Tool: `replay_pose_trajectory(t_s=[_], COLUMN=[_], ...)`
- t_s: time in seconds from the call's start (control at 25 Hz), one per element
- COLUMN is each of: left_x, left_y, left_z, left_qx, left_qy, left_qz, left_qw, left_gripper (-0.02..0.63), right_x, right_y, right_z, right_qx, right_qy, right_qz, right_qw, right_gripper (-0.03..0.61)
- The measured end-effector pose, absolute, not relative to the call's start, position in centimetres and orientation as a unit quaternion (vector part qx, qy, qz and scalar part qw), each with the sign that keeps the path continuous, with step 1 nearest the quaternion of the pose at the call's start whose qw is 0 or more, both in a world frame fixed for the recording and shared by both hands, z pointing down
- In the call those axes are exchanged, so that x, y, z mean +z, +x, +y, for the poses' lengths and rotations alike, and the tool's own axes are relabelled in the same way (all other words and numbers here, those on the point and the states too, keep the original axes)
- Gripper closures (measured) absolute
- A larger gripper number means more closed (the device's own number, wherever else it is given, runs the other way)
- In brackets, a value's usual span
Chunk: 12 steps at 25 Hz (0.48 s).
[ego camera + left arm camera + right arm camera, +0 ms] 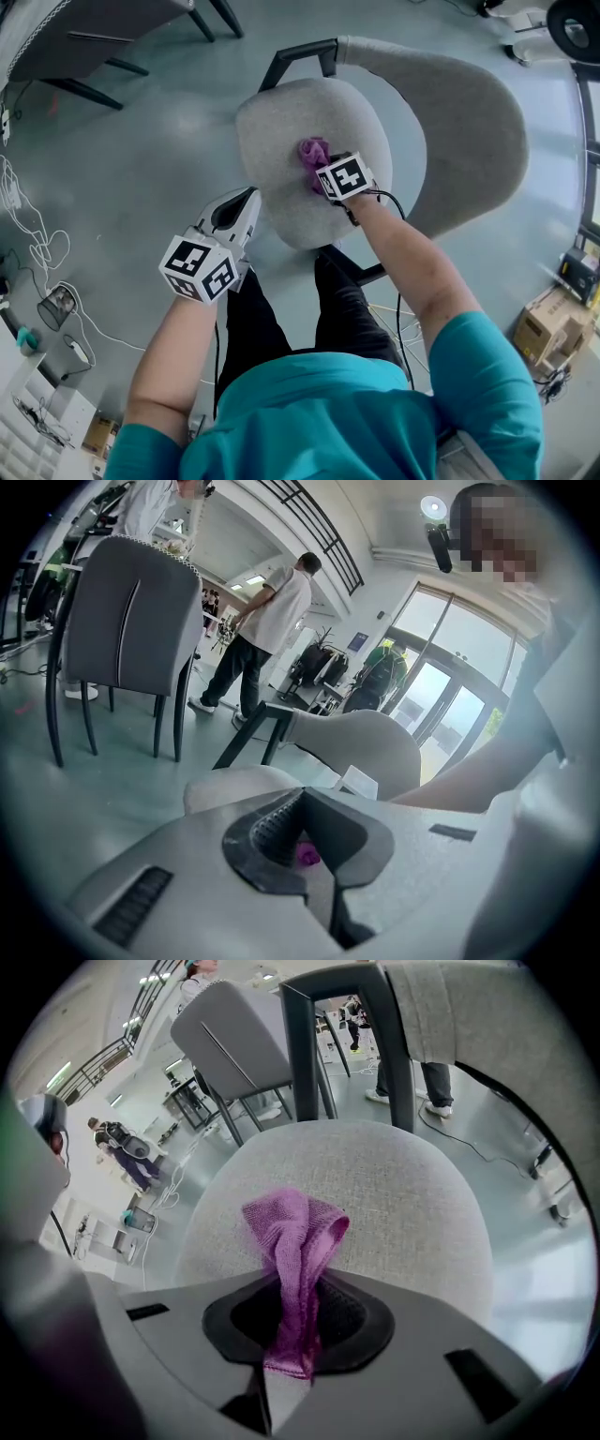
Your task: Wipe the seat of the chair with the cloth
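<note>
A grey upholstered chair seat (281,131) lies below me, with its curved backrest (469,122) to the right. My right gripper (323,173) is shut on a purple cloth (313,153), which bunches out of the jaws onto the middle of the seat (394,1194). In the right gripper view the cloth (295,1251) hangs pinched between the dark pads. My left gripper (246,199) hovers at the seat's near left edge, jaws closed with nothing between them. The left gripper view has the seat (234,785) ahead and a speck of the purple cloth (307,855) past the jaws.
A second grey chair (131,621) and people stand farther off on the grey floor (141,169). Black chair legs (300,56) show behind the seat. Cables (37,244) trail on the left; cardboard boxes (544,328) sit at the right.
</note>
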State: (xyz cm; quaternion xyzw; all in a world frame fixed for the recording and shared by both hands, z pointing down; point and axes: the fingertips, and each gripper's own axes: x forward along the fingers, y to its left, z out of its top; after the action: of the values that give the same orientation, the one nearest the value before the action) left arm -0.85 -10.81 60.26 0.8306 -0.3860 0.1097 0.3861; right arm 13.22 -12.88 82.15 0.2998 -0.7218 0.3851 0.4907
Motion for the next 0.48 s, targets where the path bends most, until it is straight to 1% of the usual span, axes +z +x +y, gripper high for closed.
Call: replay_pose_trajectory(t_s=[0.48], left_x=[60.1], left_y=[2.2], left_z=[-12.4], left_qx=[0.110], left_qy=[0.832], left_qz=[-0.386], left_qw=[0.382], left_gripper=[0.618], right_x=[82.4], right_y=[17.4], right_z=[-14.1], right_qx=[0.387], right_qy=[0.306], right_qz=[-0.716], right_qw=[0.494], right_gripper=[0.509])
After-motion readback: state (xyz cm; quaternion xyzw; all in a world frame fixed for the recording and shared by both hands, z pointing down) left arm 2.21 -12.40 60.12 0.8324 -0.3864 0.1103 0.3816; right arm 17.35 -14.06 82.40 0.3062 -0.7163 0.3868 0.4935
